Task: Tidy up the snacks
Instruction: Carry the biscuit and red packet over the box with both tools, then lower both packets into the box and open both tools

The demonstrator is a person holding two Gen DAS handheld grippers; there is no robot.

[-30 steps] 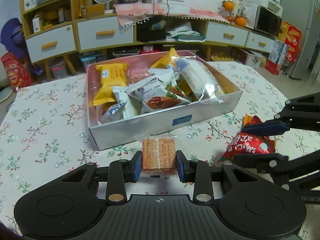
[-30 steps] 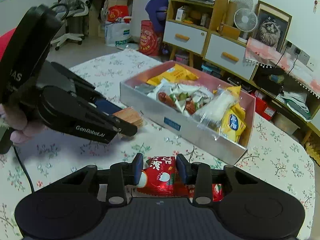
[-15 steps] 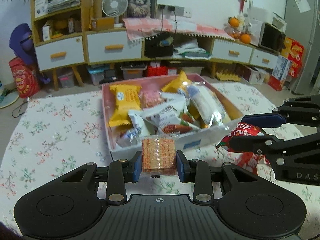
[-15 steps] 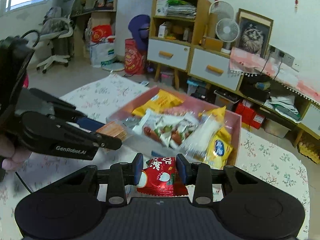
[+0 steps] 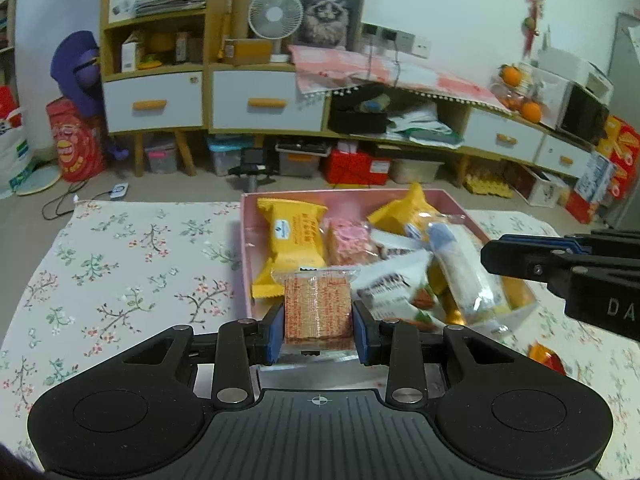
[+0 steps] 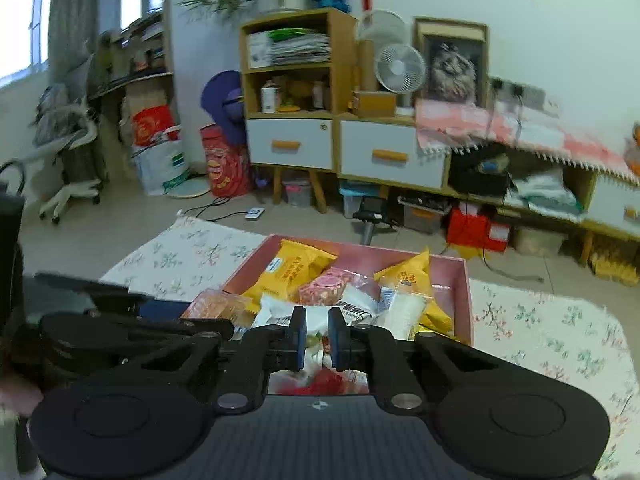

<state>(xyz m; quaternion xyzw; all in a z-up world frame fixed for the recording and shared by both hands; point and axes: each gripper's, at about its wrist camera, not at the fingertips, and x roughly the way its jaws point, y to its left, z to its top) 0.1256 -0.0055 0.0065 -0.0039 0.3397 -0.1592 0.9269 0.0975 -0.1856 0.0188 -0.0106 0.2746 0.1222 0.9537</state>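
My left tool [image 5: 318, 320] clamps the orange cracker packet [image 5: 318, 309] at lower centre, above the pink box's [image 5: 245, 256] near edge. My right tool [image 6: 317, 338] pinches a red snack pack [image 6: 320, 380]. Most snacks look boxed; both packets await dropping.

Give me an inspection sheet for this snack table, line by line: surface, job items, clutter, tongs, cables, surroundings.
Surface: floral tablecloth, lying flat.
Job's things: pink box heaped with snack packets; cracker packet; red wrapper on the cloth beside the box.
Clutter: nothing seen.
Grippers: left tongs clamp the cracker packet at the box's near wall; right tongs nearly shut over the box, grip unclear.
Cables: cable on the floor beyond the table.
Surroundings: drawer cabinets, fan.
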